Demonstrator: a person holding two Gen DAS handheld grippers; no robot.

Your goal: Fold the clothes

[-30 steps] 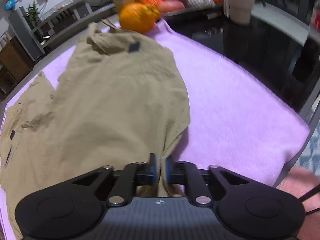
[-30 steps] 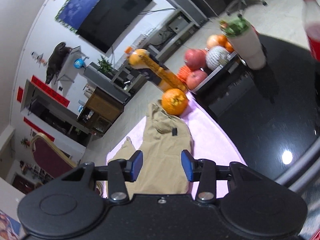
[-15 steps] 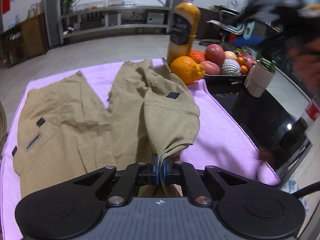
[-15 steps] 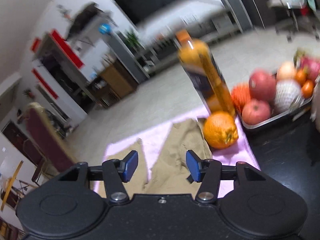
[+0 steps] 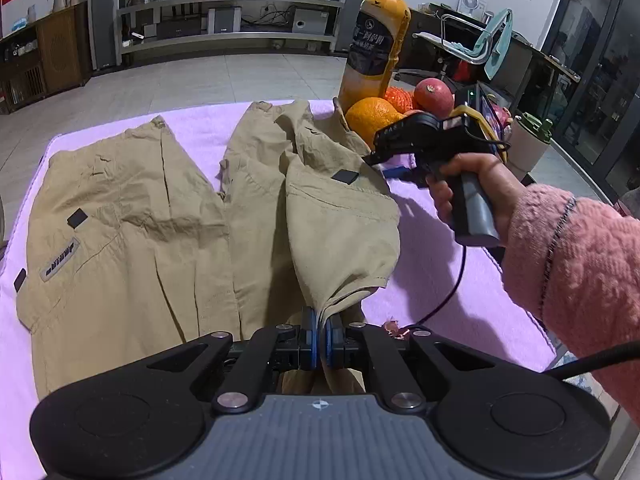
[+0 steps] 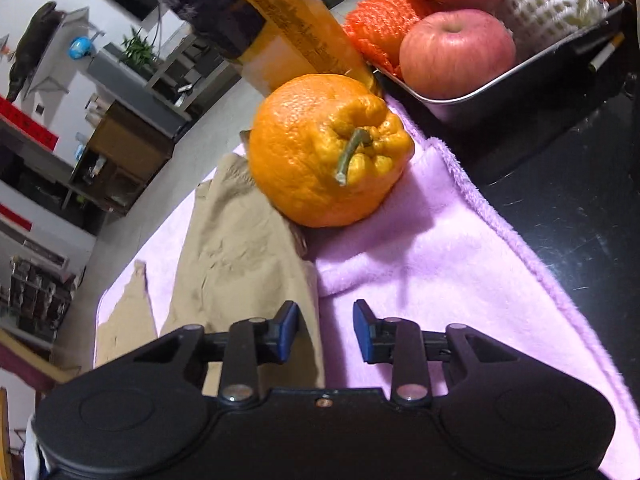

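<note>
Khaki shorts (image 5: 132,232) lie spread on a pink towel (image 5: 440,280), waistband near me and legs pointing away. My left gripper (image 5: 319,342) is shut on the waistband's right corner, lifting that side so it drapes in a fold (image 5: 340,220). In the left wrist view a hand in a pink sleeve (image 5: 580,280) holds the right gripper (image 5: 376,156) over the far right leg. In the right wrist view my right gripper (image 6: 326,332) is open, low over the shorts' edge (image 6: 240,264) and the towel (image 6: 420,272), just short of a large orange (image 6: 328,152).
A juice bottle (image 5: 376,44) stands behind the orange (image 5: 372,120). A metal tray (image 6: 520,76) of apples and netted fruit sits on the black table (image 6: 580,200) to the right. A white cup (image 5: 528,144) stands further right. Shelves and cabinets line the far wall.
My left gripper has lifted and drawn the waistband corner back toward me, showing the whole shorts. My right gripper has dropped from high above down close to the orange and the shorts' far edge.
</note>
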